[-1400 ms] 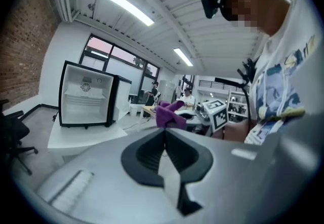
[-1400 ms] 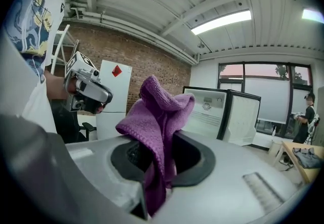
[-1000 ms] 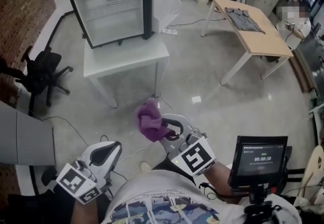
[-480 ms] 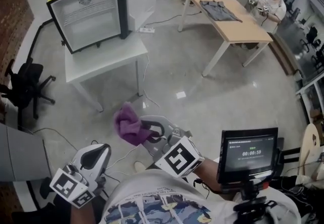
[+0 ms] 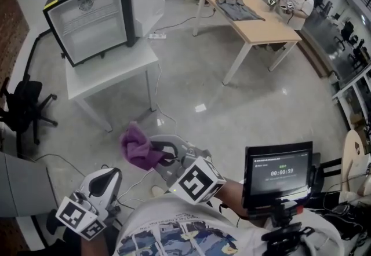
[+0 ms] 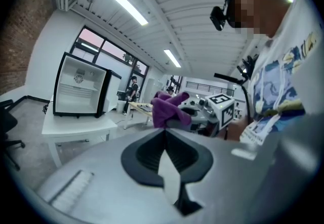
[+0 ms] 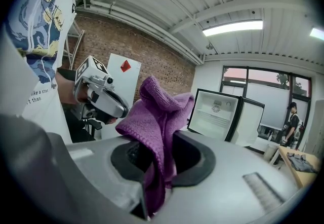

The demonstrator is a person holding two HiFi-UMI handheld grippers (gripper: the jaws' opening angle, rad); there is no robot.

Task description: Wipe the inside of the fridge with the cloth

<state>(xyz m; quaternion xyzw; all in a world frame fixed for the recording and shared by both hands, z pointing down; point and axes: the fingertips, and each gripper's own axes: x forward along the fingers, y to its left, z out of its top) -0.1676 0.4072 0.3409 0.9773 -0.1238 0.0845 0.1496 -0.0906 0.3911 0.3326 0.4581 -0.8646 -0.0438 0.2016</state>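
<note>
Head view, one cloth (image 5: 138,147), one open fridge (image 5: 87,14)

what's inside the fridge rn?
Fridge open: bare white walls, a shelf, a round fitting on the back wall, no items seen; small ones too far to tell. Cloth is outside, clamped in the right gripper.

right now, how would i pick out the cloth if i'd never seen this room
Find the open fridge on the white table, then look lower in the head view. The cloth is bunched in the right gripper, which is shut on it. It is the only purple thing; the garment on the wooden table is grey.
</note>
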